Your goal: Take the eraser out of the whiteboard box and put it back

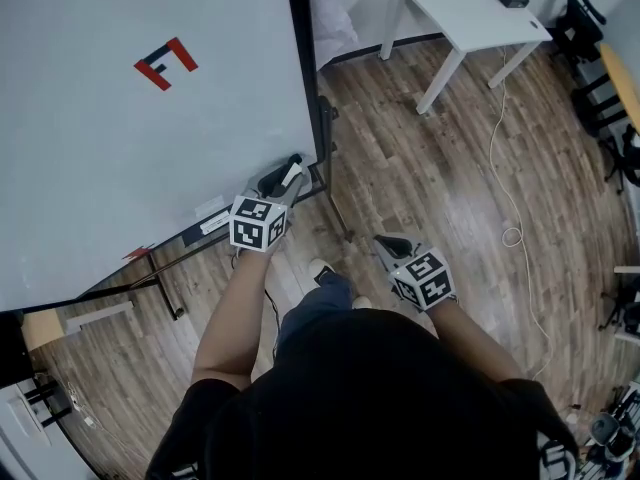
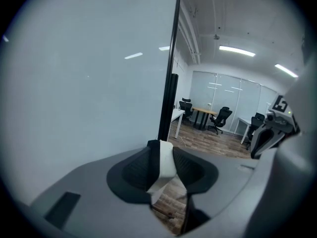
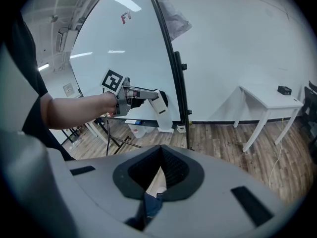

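**Black tee, grey claws, marker cubes**

The person wears a black short-sleeved T-shirt (image 1: 370, 398), blue jeans (image 1: 312, 308) and a white shoe (image 1: 320, 267). The left claw (image 1: 291, 174) and right claw (image 1: 386, 241) are grey with ribbed black pads (image 3: 173, 167). Each bears a white cube of black square markers: left cube (image 1: 258, 223), right cube (image 1: 424, 279).

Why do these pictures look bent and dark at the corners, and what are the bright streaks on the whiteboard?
Left gripper view: a wide lens rounds the picture and blackens its corners; the streaks on the whiteboard are mirrored ceiling lights. Right gripper view: same round frame, the whiteboard's edge bowed. Head view: the floor boards curve; light is even.
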